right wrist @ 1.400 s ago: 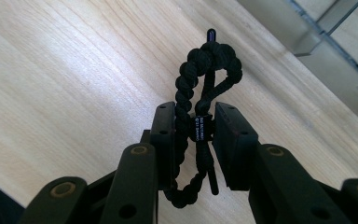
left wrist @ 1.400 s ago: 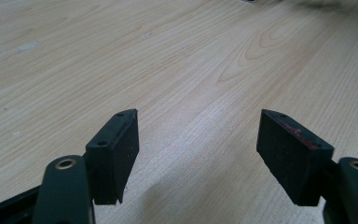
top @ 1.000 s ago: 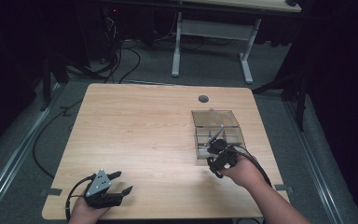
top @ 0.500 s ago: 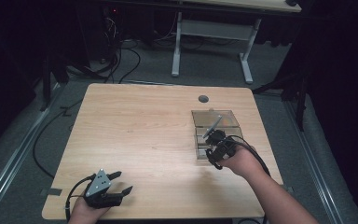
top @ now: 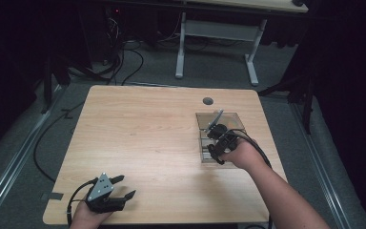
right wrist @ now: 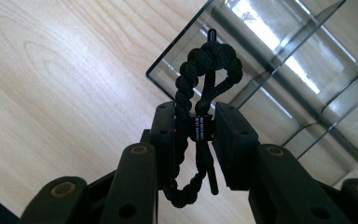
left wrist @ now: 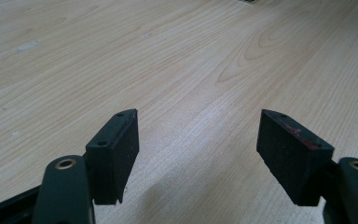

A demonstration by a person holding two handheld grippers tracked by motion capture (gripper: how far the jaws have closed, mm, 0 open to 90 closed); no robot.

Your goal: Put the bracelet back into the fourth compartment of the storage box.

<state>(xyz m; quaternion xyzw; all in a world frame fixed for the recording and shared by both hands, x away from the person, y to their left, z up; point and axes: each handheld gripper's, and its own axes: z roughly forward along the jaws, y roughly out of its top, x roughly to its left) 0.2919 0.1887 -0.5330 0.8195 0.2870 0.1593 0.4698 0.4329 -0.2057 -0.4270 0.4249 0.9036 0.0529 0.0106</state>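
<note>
R gripper (right wrist: 193, 128) clenched on black braided cord bracelet (right wrist: 200, 74), jaws hiding its mid part; loop pokes up over corner of clear divided box (right wrist: 279, 70). In high view bracelet too small to make out. L gripper (left wrist: 198, 140) released, jaws wide over bare wood table (left wrist: 121, 56).

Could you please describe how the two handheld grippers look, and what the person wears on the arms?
Both the left gripper and the right gripper are black, with thick rectangular jaws and brass-coloured rivets on the arms. The left one carries a grey three-cornered plate and a black cable; the right one trails a black cable too. Both forearms are bare.
</note>
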